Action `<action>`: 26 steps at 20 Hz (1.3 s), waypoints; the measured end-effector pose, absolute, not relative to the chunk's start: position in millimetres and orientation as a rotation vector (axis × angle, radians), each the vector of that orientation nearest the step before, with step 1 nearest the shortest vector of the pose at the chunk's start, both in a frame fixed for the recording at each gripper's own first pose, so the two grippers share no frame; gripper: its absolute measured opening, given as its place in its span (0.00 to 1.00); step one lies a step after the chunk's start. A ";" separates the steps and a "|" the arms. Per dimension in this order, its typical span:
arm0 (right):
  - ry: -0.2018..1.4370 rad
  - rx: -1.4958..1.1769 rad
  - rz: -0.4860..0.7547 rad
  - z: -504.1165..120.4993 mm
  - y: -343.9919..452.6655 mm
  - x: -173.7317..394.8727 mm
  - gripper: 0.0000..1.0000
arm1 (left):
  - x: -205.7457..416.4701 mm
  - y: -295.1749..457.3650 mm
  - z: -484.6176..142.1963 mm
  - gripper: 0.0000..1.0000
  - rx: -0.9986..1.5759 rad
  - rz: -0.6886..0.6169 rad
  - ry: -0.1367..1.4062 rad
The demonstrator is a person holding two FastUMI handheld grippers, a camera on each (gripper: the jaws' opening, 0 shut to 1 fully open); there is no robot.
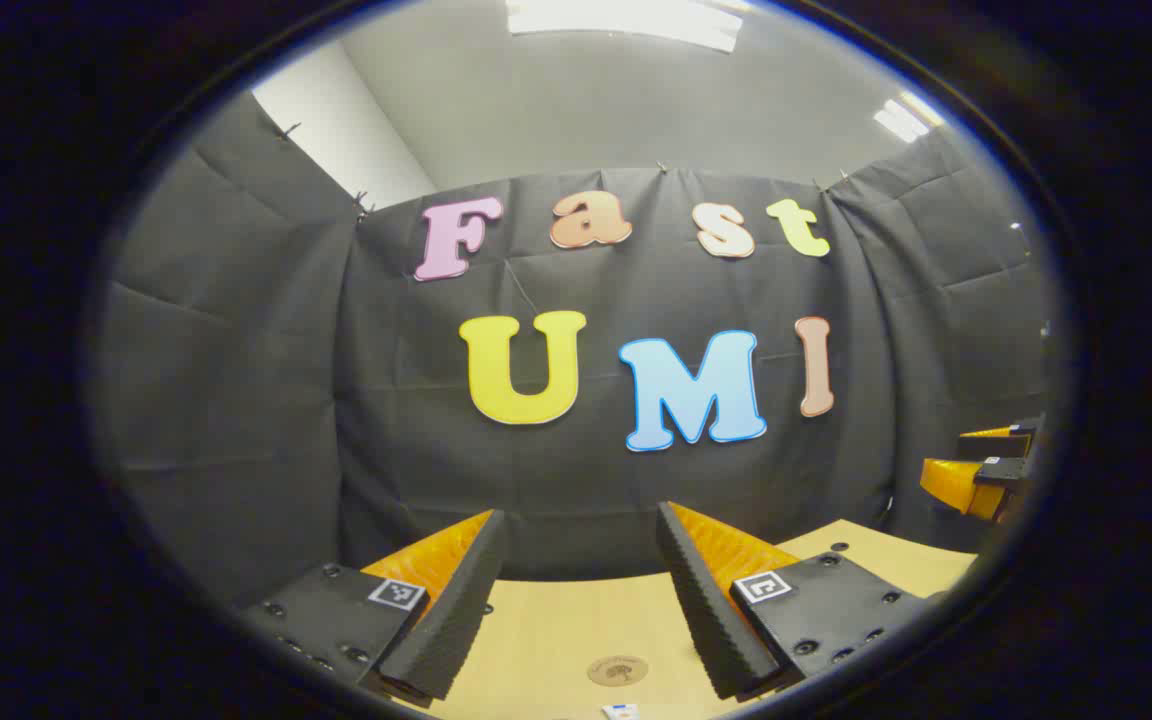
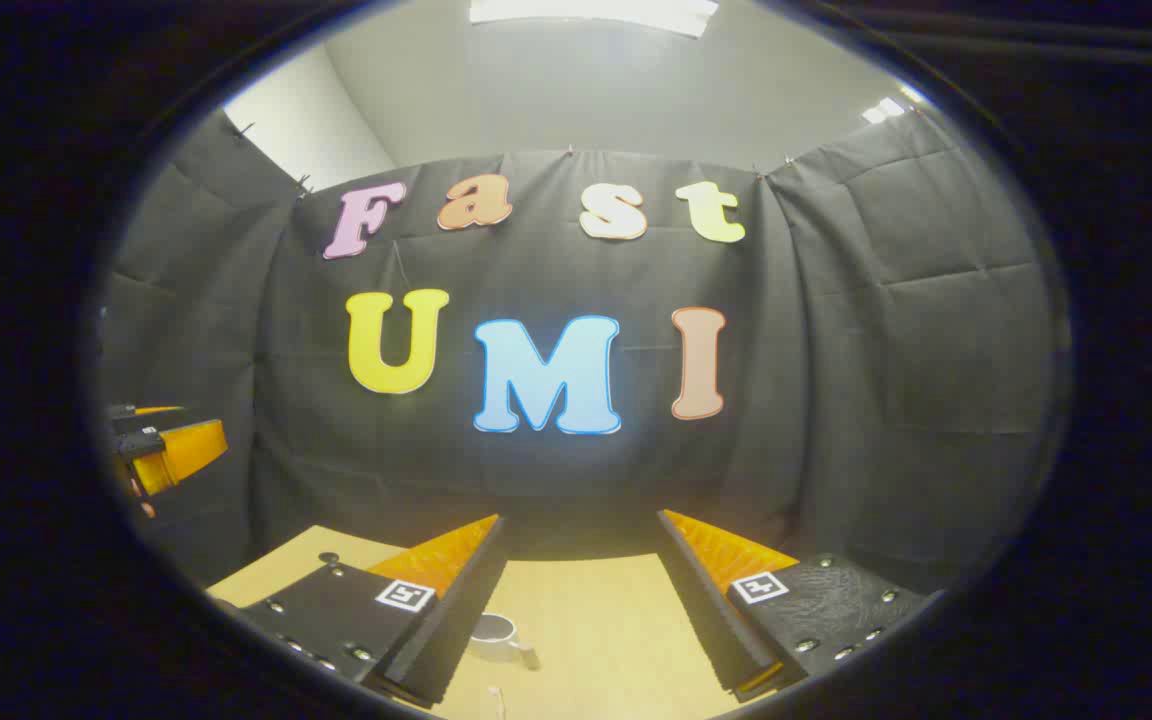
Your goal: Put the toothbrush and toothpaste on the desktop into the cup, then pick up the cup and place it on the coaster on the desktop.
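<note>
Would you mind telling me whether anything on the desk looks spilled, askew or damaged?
Nothing stands out. The cup sits upright on the desk, the coaster lies flat, and both the left gripper and right gripper are open, holding nothing.

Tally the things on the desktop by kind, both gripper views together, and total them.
Coasters: 1, the round coaster
Cups: 1, the white cup
Small white items cut off at the lower edge, kind unclear: 2
Total: 4
</note>
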State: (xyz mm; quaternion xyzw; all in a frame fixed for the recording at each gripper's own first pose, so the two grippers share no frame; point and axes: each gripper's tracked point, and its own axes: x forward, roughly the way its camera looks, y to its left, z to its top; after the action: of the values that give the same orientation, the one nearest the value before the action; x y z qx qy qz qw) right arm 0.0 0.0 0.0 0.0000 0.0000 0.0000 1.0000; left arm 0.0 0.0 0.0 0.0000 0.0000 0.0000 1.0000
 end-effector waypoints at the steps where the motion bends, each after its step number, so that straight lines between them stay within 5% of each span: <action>1: -0.002 -0.006 0.006 0.1 1.9 -0.3 0.92 | 2.2 -0.1 -2.2 0.94 -0.007 -0.008 0.001; 14: 0.054 0.052 0.049 -18.0 5.8 29.2 0.92 | 29.7 -45.5 -26.6 0.94 -0.027 -0.078 0.085; 26: 0.266 -0.006 0.145 -93.9 33.2 31.2 0.92 | 30.4 -44.5 -106.6 0.96 -0.032 -0.076 0.282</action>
State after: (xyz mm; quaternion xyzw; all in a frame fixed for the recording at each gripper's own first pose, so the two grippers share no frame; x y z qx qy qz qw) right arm 31.2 33.2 -93.9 -0.0029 0.1326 0.0723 0.9885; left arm 30.4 -44.5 -106.6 -0.0157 0.1403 -0.0378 0.9893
